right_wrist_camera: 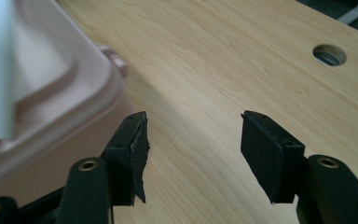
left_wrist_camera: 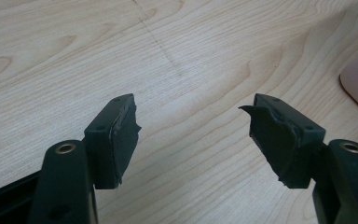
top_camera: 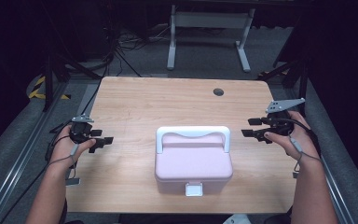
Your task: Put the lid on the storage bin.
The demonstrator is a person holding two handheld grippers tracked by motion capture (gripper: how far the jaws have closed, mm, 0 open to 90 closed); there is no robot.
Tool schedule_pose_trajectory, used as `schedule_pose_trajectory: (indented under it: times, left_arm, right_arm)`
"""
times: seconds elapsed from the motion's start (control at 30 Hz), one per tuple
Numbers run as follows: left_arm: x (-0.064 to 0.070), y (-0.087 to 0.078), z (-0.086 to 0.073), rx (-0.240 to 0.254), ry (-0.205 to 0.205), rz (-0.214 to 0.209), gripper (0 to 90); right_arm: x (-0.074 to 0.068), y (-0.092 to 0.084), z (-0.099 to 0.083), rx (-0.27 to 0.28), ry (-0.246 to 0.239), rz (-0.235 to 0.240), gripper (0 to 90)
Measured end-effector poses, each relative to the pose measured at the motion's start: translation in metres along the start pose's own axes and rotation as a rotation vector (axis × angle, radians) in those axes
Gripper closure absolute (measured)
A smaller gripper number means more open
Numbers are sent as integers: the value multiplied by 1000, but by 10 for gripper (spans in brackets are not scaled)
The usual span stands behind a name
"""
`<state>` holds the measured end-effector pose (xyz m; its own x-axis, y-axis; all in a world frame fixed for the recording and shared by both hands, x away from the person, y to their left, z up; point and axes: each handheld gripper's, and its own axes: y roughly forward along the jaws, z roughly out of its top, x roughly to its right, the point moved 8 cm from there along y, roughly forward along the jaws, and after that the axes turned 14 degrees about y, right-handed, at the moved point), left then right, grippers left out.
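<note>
At lower left of the high view, left gripper (top_camera: 103, 136) sat on the wooden table (top_camera: 135, 102), jaws spread, nothing between. Center-low: pink box (top_camera: 193, 165), lid down, white handle (top_camera: 193, 134), white latch (top_camera: 194, 189). At right, right gripper (top_camera: 251, 127) jaws spread, empty, apart from box.

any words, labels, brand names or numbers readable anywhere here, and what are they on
None: no readable text in any view.
The pink box has a plain lid, a white handle and a white latch, all without print.
The wooden table bears only grain and a round hole.
The yellow and black striped marking on the floor carries no letters.
</note>
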<state>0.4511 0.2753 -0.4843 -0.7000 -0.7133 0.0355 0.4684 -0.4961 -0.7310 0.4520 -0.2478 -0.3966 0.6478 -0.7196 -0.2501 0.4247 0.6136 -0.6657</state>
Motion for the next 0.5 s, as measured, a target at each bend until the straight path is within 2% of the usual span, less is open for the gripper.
schedule_pose_trajectory:
  times: [0.17, 0.27, 0.33, 0.5]
  left_arm:
    - [-1, 2, 1, 22, -10, -17, 327]
    - [-2, 4, 1, 25, -9, -17, 327]
    - [-3, 6, 1, 26, -14, -13, 327]
    - [-3, 11, 0, 19, -16, -16, 328]
  right_arm:
    - [29, 16, -10, 1, 79, -44, 421]
    - [43, 24, -16, -1, 102, -63, 421]
    - [49, 30, -19, 0, 110, -79, 421]
    - [63, 41, -28, 2, 173, -85, 421]
